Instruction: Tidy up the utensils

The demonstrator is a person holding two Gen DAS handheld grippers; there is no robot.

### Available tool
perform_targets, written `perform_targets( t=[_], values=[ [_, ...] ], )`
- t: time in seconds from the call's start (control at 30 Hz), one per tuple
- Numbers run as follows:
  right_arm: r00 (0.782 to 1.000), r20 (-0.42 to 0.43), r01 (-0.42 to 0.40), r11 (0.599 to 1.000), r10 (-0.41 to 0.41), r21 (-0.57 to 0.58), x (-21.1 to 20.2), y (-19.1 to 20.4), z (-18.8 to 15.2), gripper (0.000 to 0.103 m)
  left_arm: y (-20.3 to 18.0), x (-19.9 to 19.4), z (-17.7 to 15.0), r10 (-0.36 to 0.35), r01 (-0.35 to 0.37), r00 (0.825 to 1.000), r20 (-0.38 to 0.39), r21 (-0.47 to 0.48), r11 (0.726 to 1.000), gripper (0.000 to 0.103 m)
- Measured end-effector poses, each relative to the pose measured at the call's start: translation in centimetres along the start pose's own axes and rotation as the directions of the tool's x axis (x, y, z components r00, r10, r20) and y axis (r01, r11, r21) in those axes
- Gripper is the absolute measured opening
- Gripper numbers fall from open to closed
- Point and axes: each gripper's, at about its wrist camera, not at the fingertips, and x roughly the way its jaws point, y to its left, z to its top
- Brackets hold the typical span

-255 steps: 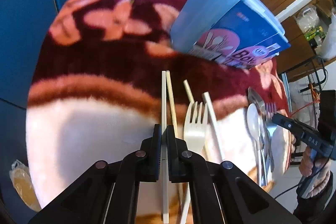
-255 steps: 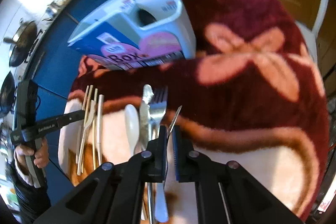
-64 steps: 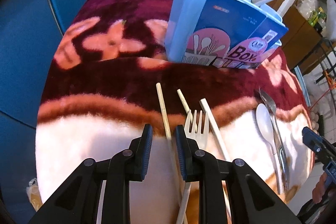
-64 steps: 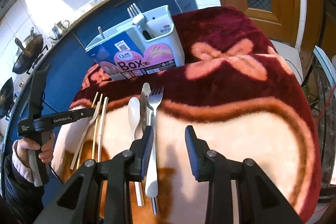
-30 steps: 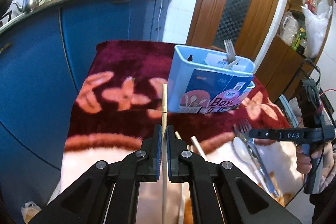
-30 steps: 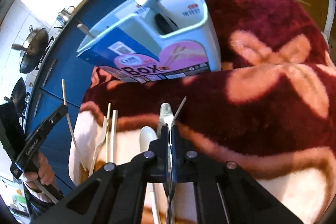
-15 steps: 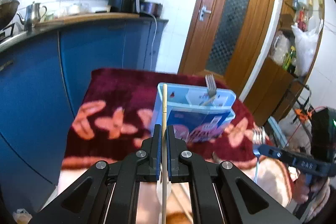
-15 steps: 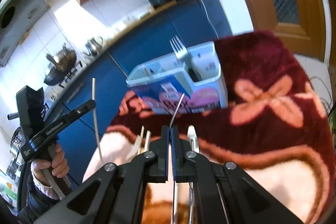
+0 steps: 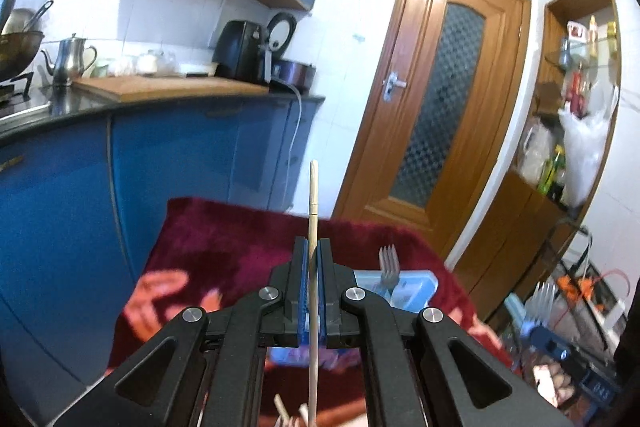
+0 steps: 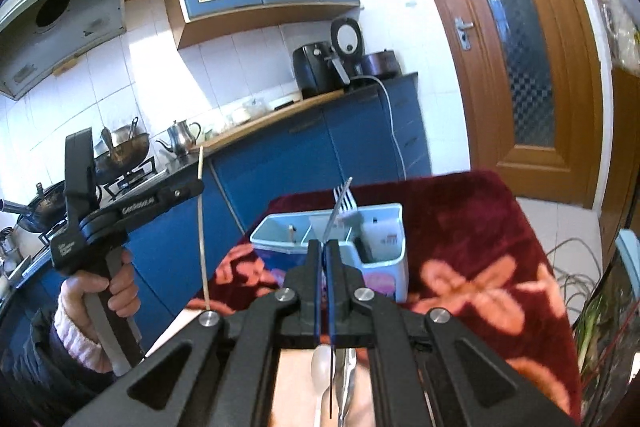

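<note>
My left gripper (image 9: 314,247) is shut on a wooden chopstick (image 9: 313,203) that stands upright, held high over the table; it also shows in the right wrist view (image 10: 202,227). My right gripper (image 10: 323,247) is shut on a metal fork (image 10: 340,205), seen edge-on, lifted in front of the light-blue utensil box (image 10: 384,263). The box (image 9: 412,285) holds another fork (image 9: 389,263) and a chopstick (image 10: 291,231). A white spoon (image 10: 320,363) and a metal utensil (image 10: 348,371) lie below my right gripper. Wooden utensils (image 9: 288,409) lie below my left gripper.
The table is covered with a dark red blanket (image 10: 480,227) with pink flowers. Blue kitchen cabinets (image 9: 180,155) stand behind, with a kettle (image 9: 68,59) and an air fryer (image 9: 240,51) on the counter. A wooden door (image 9: 440,115) is at the right.
Both grippers rose and tilted up, carrying the chopstick and the fork higher above the table. The box now sits lower in both views.
</note>
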Motion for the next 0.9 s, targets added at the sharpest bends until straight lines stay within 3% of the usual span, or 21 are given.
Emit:
perform_targets(
  t=[0.43,0.9],
  values=[
    [0.995,0.100,0.036,0.999,-0.032,-0.037,1.9,-0.3,3.6,0.003,-0.5,3.9,4.0,0.017,-0.014,0.988,0.151,-0.017,1.000,0.004],
    [0.965,0.237,0.130,0.990,-0.113,-0.057,7.0,-1.5,6.4,0.003,0.5,8.8,0.8,0.047,-0.050,0.973,0.227,0.010,0.999,0.004]
  ],
)
